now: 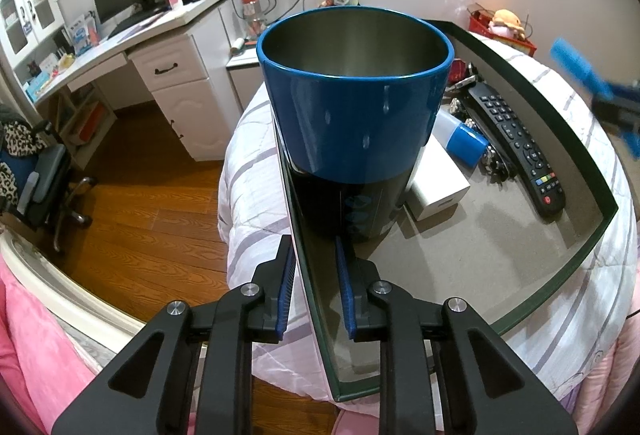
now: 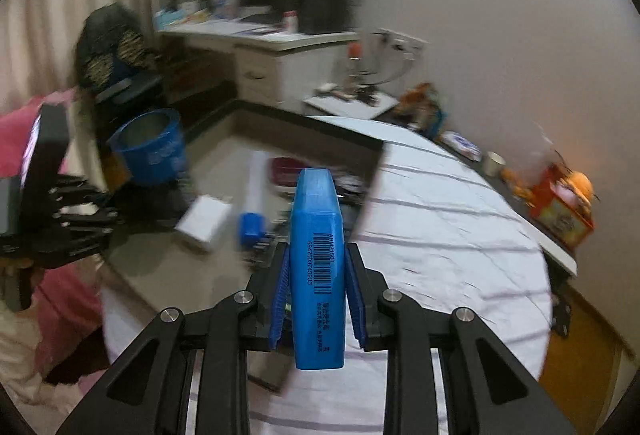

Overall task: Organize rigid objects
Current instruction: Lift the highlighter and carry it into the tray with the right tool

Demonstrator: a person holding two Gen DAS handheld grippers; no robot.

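A dark green box (image 1: 568, 123) with a grey floor lies on the bed. A blue metal-lined cup (image 1: 352, 123) stands inside it by the left wall. My left gripper (image 1: 314, 247) is shut on that wall, one finger on each side. A black remote (image 1: 516, 143), a small white box (image 1: 438, 183) and a blue-capped white tube (image 1: 464, 139) lie on the box floor. My right gripper (image 2: 317, 249) is shut on a blue marker (image 2: 314, 203) with a barcode, held in the air above the quilt right of the box (image 2: 280, 115). The cup (image 2: 150, 151) shows blurred at the left.
A white quilt with grey stripes (image 2: 440, 243) covers the bed. A white desk (image 1: 168, 75) with a monitor and an office chair (image 1: 44, 175) stand over the wooden floor at the left. A red basket with a plush toy (image 1: 504, 27) sits at the far right.
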